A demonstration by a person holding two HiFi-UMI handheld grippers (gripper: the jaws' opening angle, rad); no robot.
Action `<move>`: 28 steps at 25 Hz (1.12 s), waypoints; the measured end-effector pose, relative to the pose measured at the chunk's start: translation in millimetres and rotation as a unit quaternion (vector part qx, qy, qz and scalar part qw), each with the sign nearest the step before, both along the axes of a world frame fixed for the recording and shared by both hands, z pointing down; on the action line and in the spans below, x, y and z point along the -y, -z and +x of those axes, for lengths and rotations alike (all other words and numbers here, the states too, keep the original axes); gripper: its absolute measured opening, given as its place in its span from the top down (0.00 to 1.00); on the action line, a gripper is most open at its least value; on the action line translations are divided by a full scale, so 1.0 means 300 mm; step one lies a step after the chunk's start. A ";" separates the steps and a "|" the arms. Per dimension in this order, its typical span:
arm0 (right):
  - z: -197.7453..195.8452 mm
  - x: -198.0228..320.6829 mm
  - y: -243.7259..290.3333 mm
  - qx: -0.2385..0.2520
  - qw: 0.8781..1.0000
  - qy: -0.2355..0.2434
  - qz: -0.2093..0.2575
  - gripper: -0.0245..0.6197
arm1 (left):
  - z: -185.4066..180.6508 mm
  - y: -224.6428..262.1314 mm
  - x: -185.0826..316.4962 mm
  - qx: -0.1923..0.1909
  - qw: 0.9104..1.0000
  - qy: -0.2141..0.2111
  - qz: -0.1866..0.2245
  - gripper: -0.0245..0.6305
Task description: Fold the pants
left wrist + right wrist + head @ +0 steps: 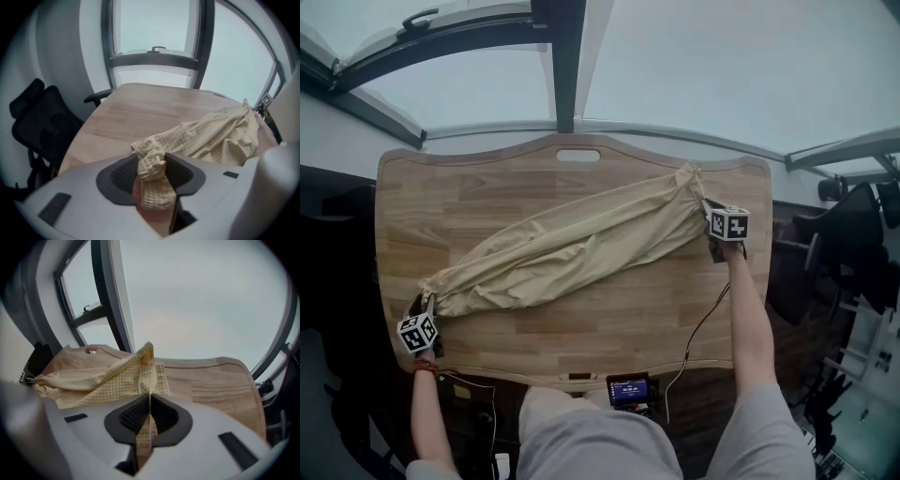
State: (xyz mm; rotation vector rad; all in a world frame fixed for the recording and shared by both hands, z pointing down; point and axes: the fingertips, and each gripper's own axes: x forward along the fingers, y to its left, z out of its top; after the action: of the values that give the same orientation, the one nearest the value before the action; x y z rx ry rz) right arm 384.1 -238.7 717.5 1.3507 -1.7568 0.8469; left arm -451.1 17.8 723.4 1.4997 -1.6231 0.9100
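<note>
- The wooden table (581, 323) filled most of my head view. It had a slot-shaped handle cut-out (578, 156) at its far edge.
- The pants (572, 246), pale yellow with a fine check, lay on the table in one long bunched strip. They ran diagonally from the near-left corner to the far-right corner.
- A black office chair (40, 124) stood just beside the table's left side, as seen in the left gripper view.
- The right gripper (709, 208) was at the far-right end of the pants. Its jaws were pressed together on a thin fold of the fabric, which stood up in a peak just beyond them.
- The left gripper (426, 302) was at the near-left end. Its jaws stood spread, with the gathered, elasticated end of the pants lying loose between them and not clamped.
- A small device with a lit screen (627, 389) sat at the table's near edge.
</note>
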 end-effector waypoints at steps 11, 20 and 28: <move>0.099 -0.130 0.169 -0.032 0.996 0.088 0.001 0.74 | -0.077 0.118 0.252 -0.003 0.997 -0.073 0.021 0.62; -0.531 -0.086 -0.057 0.040 0.975 0.195 -0.094 0.84 | -0.079 0.020 -0.037 -0.032 0.999 -0.036 -0.013 0.61; -0.485 0.295 0.202 0.157 0.982 -0.024 0.104 0.94 | -0.110 0.074 0.154 0.014 0.995 0.026 0.093 0.61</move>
State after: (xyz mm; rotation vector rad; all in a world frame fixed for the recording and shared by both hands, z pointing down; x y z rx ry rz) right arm 238.6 -327.1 656.9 1.4603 -2.1117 0.9671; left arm -484.0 -28.4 701.1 1.5665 -1.8001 0.7710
